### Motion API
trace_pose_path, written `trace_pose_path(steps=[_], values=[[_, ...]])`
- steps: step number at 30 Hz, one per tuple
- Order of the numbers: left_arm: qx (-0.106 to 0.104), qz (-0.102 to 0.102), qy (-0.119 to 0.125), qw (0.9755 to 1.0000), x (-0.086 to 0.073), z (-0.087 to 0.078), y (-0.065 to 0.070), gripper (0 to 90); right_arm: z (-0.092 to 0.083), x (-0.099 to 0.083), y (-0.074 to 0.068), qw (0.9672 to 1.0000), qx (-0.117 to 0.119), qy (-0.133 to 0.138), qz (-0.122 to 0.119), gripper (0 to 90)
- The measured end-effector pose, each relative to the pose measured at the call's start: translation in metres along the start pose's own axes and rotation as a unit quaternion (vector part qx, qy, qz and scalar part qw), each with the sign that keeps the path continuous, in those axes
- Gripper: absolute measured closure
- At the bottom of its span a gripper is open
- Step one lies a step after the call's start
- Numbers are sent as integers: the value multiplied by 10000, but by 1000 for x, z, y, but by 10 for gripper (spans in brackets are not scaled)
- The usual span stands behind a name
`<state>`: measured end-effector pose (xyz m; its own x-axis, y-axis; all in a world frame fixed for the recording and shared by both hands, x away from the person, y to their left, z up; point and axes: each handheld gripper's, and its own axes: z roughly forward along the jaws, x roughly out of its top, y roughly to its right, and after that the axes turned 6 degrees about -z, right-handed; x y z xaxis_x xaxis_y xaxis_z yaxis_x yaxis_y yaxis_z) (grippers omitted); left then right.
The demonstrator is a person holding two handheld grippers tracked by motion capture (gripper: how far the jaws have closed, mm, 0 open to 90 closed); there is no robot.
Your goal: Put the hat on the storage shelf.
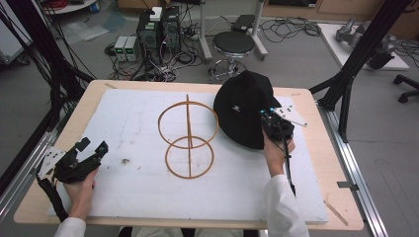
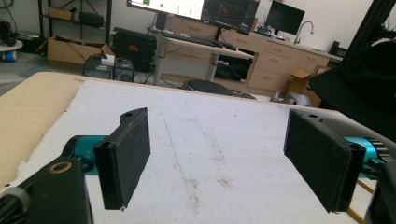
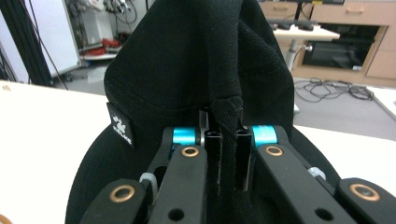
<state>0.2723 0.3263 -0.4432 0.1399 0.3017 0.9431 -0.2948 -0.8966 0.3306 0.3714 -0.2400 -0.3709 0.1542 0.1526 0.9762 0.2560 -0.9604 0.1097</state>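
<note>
Lying across most of the table (image 1: 44, 197): a white mat (image 1: 123, 128), stained near its middle. Sitting on the mat's far right part, just right of the stand: a black hat (image 1: 242, 106), pinched up by a fold of its cloth, its small white-marked label (image 3: 122, 126) facing the right gripper view's left. Standing at the mat's centre: a wooden stand (image 1: 188, 136) of two rings on one upright rod, the larger ring far, the smaller near. Resting at the near left edge of the mat, well apart from hat and stand: the left gripper (image 1: 91, 153), held in a hand (image 1: 81, 187), jaws standing wide apart with nothing between them, bare mat showing between the two pads (image 2: 126, 154) in its own view. Clamping the hat's fold at the hat's near right side: the right gripper (image 1: 272, 123), its jaws squeezed tight on the cloth, gripped from below by the other hand (image 1: 274, 153) in a white sleeve (image 1: 284, 207).
</note>
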Motion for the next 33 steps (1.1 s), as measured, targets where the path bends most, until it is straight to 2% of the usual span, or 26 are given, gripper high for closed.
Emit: trace_pose_path(steps=[5, 6, 10, 16, 23, 29, 33], values=[[-10, 16, -16, 10000, 0, 1, 1, 230, -8, 6, 2, 9997, 2, 191, 165, 882], [-8, 16, -17, 10000, -1, 1, 1, 230, -12, 8, 3, 9993, -10, 300, 220, 882], [-11, 9, -38, 10000, -1, 1, 2, 230, -17, 11, 3, 9989, -11, 407, 222, 882], [-27, 37, -49, 10000, -1, 1, 3, 231, -27, 21, 1, 9967, 72, 780, 230, 881], [-6, 11, -25, 10000, -1, 1, 2, 231, -33, 29, -2, 9949, 101, 976, 217, 880], [-9, -2, -36, 10000, -1, 1, 2, 231, -38, 42, -5, 9924, 198, 1194, 219, 880], [0, -23, -11, 10000, -1, 1, 1, 231, -45, 56, -7, 9896, 245, 1402, 223, 880]])
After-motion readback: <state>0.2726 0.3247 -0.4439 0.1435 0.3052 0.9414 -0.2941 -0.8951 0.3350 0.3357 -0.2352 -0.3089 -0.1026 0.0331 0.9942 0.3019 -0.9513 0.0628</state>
